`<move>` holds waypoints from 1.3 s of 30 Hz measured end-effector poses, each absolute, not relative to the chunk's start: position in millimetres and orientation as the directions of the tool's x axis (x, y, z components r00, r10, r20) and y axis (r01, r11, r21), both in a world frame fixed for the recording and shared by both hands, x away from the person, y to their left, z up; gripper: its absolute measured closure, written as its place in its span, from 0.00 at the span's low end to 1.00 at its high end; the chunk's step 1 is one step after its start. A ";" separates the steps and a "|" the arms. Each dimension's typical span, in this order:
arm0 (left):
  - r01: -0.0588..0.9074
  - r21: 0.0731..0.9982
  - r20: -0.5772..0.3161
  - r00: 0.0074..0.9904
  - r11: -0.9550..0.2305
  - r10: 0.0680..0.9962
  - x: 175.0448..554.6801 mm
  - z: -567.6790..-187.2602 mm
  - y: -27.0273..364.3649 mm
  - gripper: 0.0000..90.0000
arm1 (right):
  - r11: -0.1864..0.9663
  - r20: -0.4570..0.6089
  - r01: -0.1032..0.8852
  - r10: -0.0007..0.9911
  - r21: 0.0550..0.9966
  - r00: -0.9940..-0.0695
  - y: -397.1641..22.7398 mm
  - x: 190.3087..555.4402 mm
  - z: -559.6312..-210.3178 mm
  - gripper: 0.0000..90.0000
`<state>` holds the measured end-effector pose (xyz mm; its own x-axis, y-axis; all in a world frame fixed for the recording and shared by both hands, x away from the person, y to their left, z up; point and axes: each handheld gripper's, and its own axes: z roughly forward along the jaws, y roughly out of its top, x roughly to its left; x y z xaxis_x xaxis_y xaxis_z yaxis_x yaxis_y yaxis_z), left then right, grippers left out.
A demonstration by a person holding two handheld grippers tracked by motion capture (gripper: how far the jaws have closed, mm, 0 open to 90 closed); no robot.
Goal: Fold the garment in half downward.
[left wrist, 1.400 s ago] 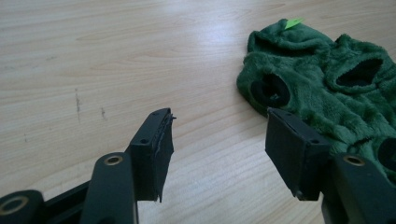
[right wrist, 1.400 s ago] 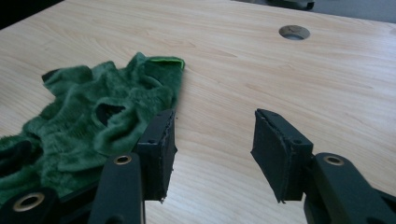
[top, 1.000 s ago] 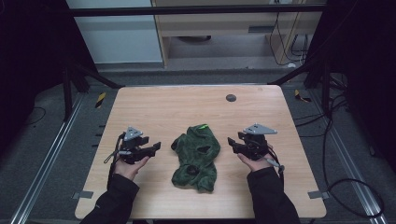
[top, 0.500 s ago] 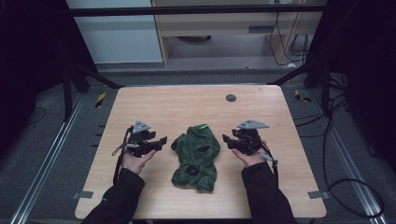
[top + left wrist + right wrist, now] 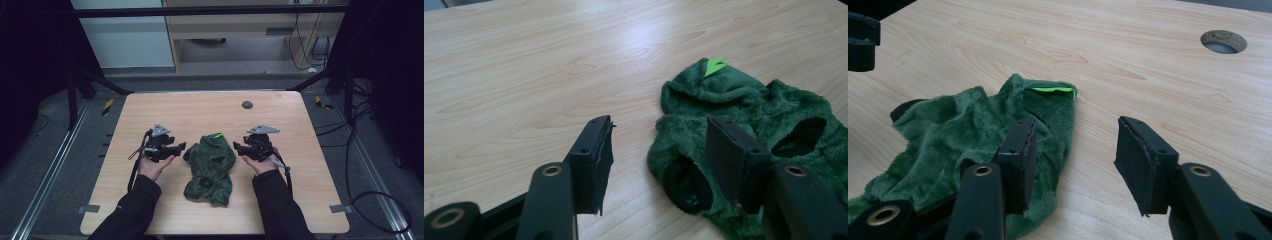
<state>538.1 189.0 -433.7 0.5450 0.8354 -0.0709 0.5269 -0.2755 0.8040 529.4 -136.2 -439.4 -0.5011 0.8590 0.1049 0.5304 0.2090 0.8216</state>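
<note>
The right gripper (image 5: 1075,162) looks along its two black jaws, which stand well apart with bare wood between them. The left jaw in this view sits over the edge of a dark green fleece garment (image 5: 953,145) that lies crumpled on the light wooden table (image 5: 1128,55). A bright green tag (image 5: 1050,90) shows at the garment's far edge. A round cable hole (image 5: 1223,42) sits in the tabletop at the upper right.
</note>
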 end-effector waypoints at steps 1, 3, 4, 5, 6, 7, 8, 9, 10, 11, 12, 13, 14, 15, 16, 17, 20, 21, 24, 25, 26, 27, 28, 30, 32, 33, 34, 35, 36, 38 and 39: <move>0.526 0.806 -0.075 0.546 -0.272 0.834 539.2 -434.2 187.5 0.49 | 0.209 0.108 0.534 0.859 0.819 -0.501 -135.8 530.3 -440.2 0.56; 0.527 0.801 -0.070 0.552 -0.283 0.831 541.9 -435.3 184.4 0.50 | 0.210 0.108 0.537 0.860 0.817 -0.499 -135.4 532.4 -442.0 0.57; 0.527 0.800 -0.068 0.553 -0.286 0.830 543.2 -436.1 183.1 0.50 | 0.210 0.109 0.540 0.860 0.815 -0.498 -135.1 533.5 -442.8 0.57; 0.531 0.796 -0.068 0.554 -0.290 0.830 546.1 -437.9 180.5 0.50 | 0.209 0.110 0.545 0.862 0.812 -0.495 -134.5 535.7 -444.7 0.57; 0.531 0.796 -0.068 0.554 -0.290 0.830 546.1 -437.9 180.5 0.50 | 0.208 0.114 0.547 0.861 0.811 -0.496 -134.0 536.7 -445.7 0.57; 0.533 0.794 -0.065 0.554 -0.293 0.830 547.7 -439.0 179.3 0.50 | 0.208 0.114 0.547 0.861 0.811 -0.496 -134.0 536.7 -445.7 0.57; 0.536 0.791 -0.064 0.552 -0.296 0.831 549.2 -439.8 178.2 0.50 | 0.210 0.115 0.549 0.859 0.809 -0.498 -132.4 538.7 -447.7 0.57; 0.538 0.789 -0.064 0.555 -0.299 0.830 552.1 -441.2 176.0 0.50 | 0.213 0.113 0.550 0.859 0.807 -0.499 -131.7 539.7 -448.9 0.57; 0.538 0.789 -0.064 0.555 -0.299 0.830 552.1 -441.2 176.0 0.50 | 0.213 0.113 0.550 0.859 0.807 -0.499 -131.7 539.7 -448.9 0.57; 0.539 0.786 -0.063 0.557 -0.303 0.828 553.6 -441.9 174.9 0.50 | 0.211 0.120 0.556 0.858 0.804 -0.499 -130.0 541.5 -451.1 0.57; 0.540 0.785 -0.061 0.556 -0.304 0.829 555.1 -443.0 173.7 0.50 | 0.211 0.120 0.556 0.858 0.804 -0.499 -130.0 541.5 -451.1 0.57; 0.545 0.782 -0.066 0.554 -0.302 0.830 558.2 -445.6 171.6 0.51 | 0.210 0.125 0.562 0.858 0.800 -0.498 -128.4 543.3 -453.4 0.58; 0.548 0.780 -0.067 0.554 -0.303 0.830 560.0 -447.2 170.5 0.51 | 0.212 0.124 0.564 0.858 0.798 -0.498 -127.6 544.3 -454.5 0.58; 0.548 0.780 -0.067 0.554 -0.303 0.830 560.0 -447.2 170.5 0.51 | 0.212 0.124 0.564 0.858 0.798 -0.498 -127.6 544.3 -454.5 0.58; 0.550 0.778 -0.067 0.553 -0.304 0.830 561.6 -449.0 169.5 0.51 | 0.213 0.125 0.566 0.858 0.796 -0.499 -126.7 545.0 -455.5 0.58; 0.556 0.773 -0.070 0.553 -0.305 0.830 564.7 -453.1 167.9 0.52 | 0.216 0.127 0.567 0.855 0.795 -0.503 -124.8 546.0 -457.0 0.58; 0.566 0.766 -0.075 0.551 -0.305 0.831 568.1 -458.4 165.8 0.52 | 0.221 0.128 0.570 0.852 0.792 -0.508 -123.0 546.8 -458.1 0.58; 0.570 0.762 -0.078 0.551 -0.306 0.831 569.6 -460.6 164.9 0.53 | 0.222 0.128 0.571 0.851 0.790 -0.509 -121.8 547.3 -459.1 0.59; 0.583 0.751 -0.087 0.551 -0.309 0.830 573.6 -466.9 162.1 0.54 | 0.226 0.131 0.577 0.849 0.785 -0.511 -119.3 549.1 -462.3 0.59; 0.585 0.748 -0.085 0.552 -0.313 0.829 574.4 -468.6 161.3 0.55 | 0.227 0.134 0.582 0.849 0.781 -0.511 -117.8 549.5 -463.7 0.59; 0.588 0.744 -0.083 0.554 -0.318 0.828 575.0 -469.8 160.9 0.56 | 0.230 0.133 0.582 0.848 0.780 -0.513 -116.9 550.1 -465.1 0.59; 0.591 0.741 -0.084 0.553 -0.319 0.829 575.6 -471.4 160.1 0.56 | 0.233 0.130 0.582 0.848 0.779 -0.514 -116.2 550.5 -466.0 0.59; 0.593 0.736 -0.080 0.555 -0.326 0.828 576.2 -472.5 159.9 0.57 | 0.237 0.131 0.584 0.846 0.776 -0.517 -115.6 551.0 -467.2 0.59; 0.599 0.731 -0.084 0.555 -0.328 0.827 577.3 -474.7 159.4 0.58 | 0.236 0.136 0.592 0.846 0.771 -0.515 -114.3 552.0 -469.5 0.60; 0.604 0.726 -0.086 0.555 -0.329 0.828 578.2 -476.5 159.1 0.60 | 0.242 0.136 0.599 0.846 0.764 -0.515 -113.8 553.8 -472.2 0.60; 0.608 0.723 -0.089 0.554 -0.329 0.828 578.6 -477.3 158.9 0.60 | 0.238 0.142 0.606 0.847 0.759 -0.512 -113.3 553.8 -473.0 0.60; 0.612 0.718 -0.091 0.555 -0.332 0.827 578.9 -478.1 158.8 0.61 | 0.240 0.143 0.608 0.846 0.757 -0.513 -112.9 554.2 -474.2 0.61; 0.614 0.715 -0.092 0.556 -0.333 0.826 579.1 -478.8 158.4 0.62 | 0.245 0.140 0.607 0.845 0.756 -0.516 -112.4 554.6 -475.5 0.61; 0.616 0.713 -0.093 0.556 -0.334 0.826 579.2 -479.4 158.0 0.63 | 0.248 0.141 0.610 0.845 0.752 -0.517 -111.6 554.7 -476.7 0.61; 0.623 0.706 -0.097 0.557 -0.337 0.825 579.4 -480.8 157.0 0.65 | 0.257 0.135 0.612 0.844 0.748 -0.519 -110.8 555.3 -479.3 0.62; 0.629 0.699 -0.101 0.557 -0.340 0.824 579.7 -481.9 156.5 0.66 | 0.259 0.135 0.614 0.843 0.746 -0.520 -110.3 555.6 -480.2 0.62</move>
